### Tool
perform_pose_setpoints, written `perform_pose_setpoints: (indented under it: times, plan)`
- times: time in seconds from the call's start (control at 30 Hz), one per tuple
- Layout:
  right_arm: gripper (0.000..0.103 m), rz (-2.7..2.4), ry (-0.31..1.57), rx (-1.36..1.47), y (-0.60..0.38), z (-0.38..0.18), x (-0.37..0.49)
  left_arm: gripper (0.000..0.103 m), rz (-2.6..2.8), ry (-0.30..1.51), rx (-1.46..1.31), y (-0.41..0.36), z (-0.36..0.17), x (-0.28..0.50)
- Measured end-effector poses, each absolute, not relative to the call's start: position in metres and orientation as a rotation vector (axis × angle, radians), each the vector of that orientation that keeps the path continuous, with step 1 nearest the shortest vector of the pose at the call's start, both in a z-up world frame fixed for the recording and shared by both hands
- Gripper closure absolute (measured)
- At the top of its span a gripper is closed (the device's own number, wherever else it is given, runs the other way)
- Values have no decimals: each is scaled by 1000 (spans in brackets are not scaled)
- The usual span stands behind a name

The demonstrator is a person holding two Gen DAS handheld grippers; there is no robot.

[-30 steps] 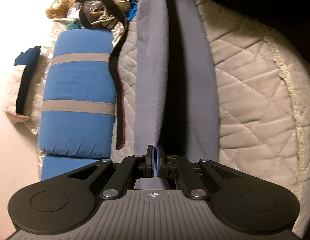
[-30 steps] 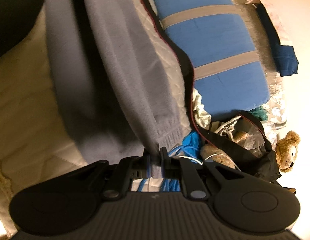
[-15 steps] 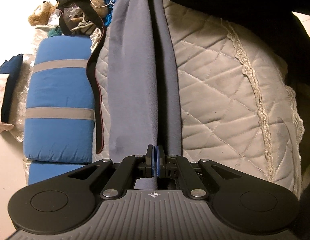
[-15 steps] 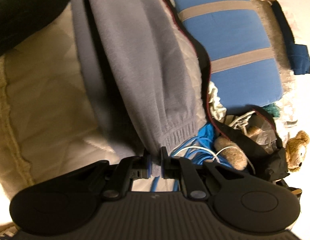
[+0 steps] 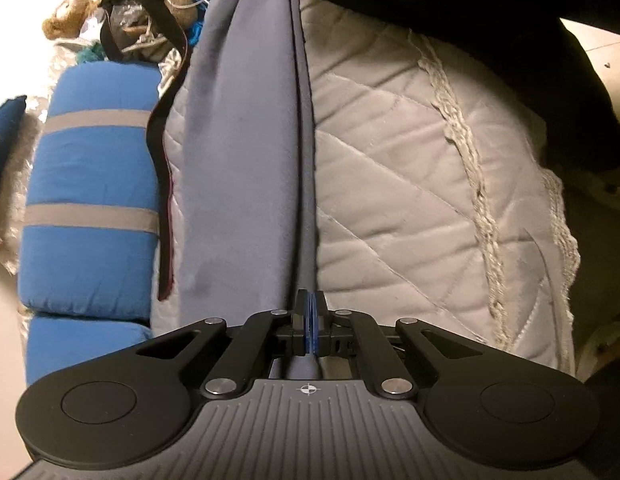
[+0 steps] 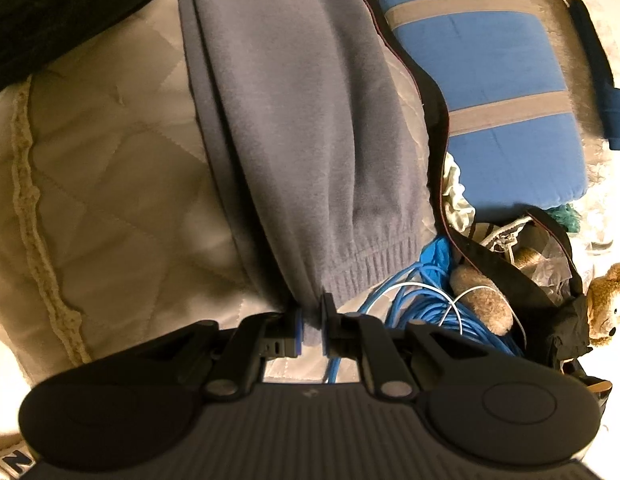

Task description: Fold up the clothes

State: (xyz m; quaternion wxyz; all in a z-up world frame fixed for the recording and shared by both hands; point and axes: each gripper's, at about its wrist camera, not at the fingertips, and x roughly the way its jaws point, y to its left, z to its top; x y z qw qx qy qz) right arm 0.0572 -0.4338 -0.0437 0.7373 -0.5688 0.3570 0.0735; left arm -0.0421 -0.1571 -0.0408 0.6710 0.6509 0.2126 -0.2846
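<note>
1. Two claws, both mine, both tipped downward over the quilt: my left claw is clamped tight on one end of the grey pants; my right claw pinches the ribbed cuff at the other end, its jaws having just eased apart a little with the cloth between the pads
2. Pants run long and narrow between my claws, doubled leg on leg, lying along the quilt
3. Open quilt lies on one side of them, out to its braided edge
4. Other side is crowded: a black strap just beside the pants, then a blue pillow
5. Blue cable, a dark bag and a teddy sit near the cuff
</note>
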Motion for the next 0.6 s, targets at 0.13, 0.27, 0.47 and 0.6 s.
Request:
perform_pose_setpoints:
  times: [0.13,0.27,0.47,0.6]
  plan:
    - [52,140,785,-1231,-434,-36,56,99,-611,460,1428,-151,-36,-45]
    - [17,138,763,-1189,-435,-19,53,94,-553,452,1391,-146,-24,-47]
    - [0,65,681,-1112,-426,24,58,37,-453,402,1313,-133,-4,-48]
    - [0,37,614,-920,-411,63,67,36,-398,425,1250,-118,7,-41]
